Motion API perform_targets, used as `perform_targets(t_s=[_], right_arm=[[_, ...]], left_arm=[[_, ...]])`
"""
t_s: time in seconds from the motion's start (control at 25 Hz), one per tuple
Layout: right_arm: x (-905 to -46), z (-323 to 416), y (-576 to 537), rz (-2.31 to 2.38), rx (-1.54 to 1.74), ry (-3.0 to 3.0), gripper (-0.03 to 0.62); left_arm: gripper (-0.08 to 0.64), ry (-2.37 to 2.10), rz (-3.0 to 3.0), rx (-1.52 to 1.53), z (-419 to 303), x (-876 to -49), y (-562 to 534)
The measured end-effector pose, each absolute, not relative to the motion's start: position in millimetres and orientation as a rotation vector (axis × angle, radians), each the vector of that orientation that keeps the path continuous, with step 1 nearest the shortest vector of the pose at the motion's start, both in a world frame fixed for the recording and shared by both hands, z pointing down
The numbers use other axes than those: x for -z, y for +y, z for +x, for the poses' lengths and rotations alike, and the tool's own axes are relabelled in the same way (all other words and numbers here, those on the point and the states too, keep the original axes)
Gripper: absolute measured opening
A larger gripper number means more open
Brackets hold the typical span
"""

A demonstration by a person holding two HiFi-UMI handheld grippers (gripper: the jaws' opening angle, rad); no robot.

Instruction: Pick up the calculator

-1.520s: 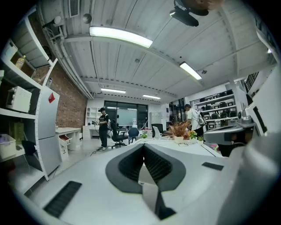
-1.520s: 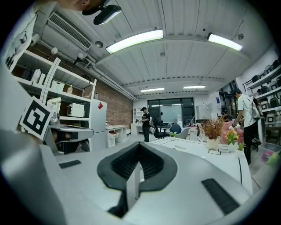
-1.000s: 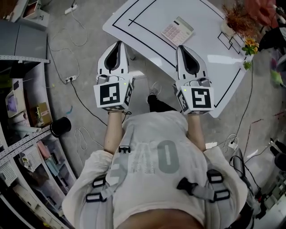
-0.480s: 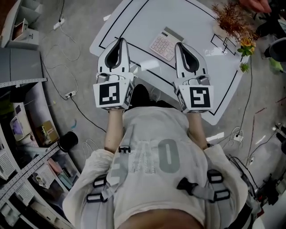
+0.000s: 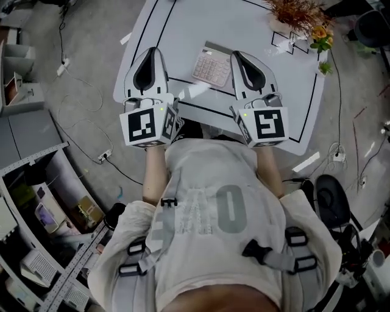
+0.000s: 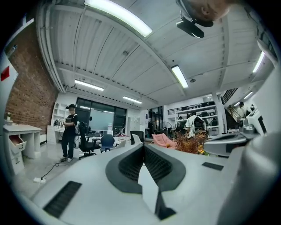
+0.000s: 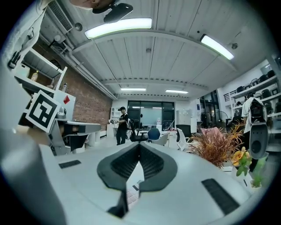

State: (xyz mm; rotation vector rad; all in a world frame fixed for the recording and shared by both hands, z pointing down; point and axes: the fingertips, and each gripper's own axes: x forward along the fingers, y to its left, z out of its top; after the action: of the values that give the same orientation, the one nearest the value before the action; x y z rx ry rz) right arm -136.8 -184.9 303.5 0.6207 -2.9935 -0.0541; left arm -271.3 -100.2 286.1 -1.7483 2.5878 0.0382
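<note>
The calculator (image 5: 212,66), pale with pinkish keys, lies flat on the white table (image 5: 244,24), near its front edge inside black marked lines. My left gripper (image 5: 152,51) hovers over the table just left of the calculator, and my right gripper (image 5: 238,56) hovers just right of it, so it lies between the two. Both point level and away from me. In the left gripper view the left gripper (image 6: 143,147) has its pads meeting with nothing held. The right gripper (image 7: 139,146) looks the same in its own view. Neither touches the calculator.
A dried brown plant (image 5: 297,11) and yellow flowers (image 5: 321,35) stand at the table's far right. Cables (image 5: 79,91) trail over the floor to the left, with shelving (image 5: 36,189) beyond. A dark chair (image 5: 332,201) is at right. A person (image 6: 69,132) stands far off.
Both grippers have moved forward from in front of the table's edge to over the table. The calculator now lies between them instead of ahead. The jaws stayed shut.
</note>
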Motion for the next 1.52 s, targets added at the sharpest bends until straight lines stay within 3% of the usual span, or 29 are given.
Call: perform_targets(t_s=[0.52,1.2,1.44,1.52], right_arm=[[-295,-141,-222,0.992,0.025,-2.89,0.008],[-297,-126,-229,1.167,0.013,-2.814,0.008],[-298,-114,-231,1.198,0.021,-2.786,0.008],[-298,-112,-232,1.203,0.023,-2.782,0.008]], left_arm=[[0.02,2.319,-2.097,0.033,-281,-286,-177],[0.031,2.157,-2.179,-0.044,-273,-268,-196],[0.343,2.008,-2.364,-0.28,-257,-256,-205],[0.393,2.006,-2.395,-0.322,-257,-256,-208]])
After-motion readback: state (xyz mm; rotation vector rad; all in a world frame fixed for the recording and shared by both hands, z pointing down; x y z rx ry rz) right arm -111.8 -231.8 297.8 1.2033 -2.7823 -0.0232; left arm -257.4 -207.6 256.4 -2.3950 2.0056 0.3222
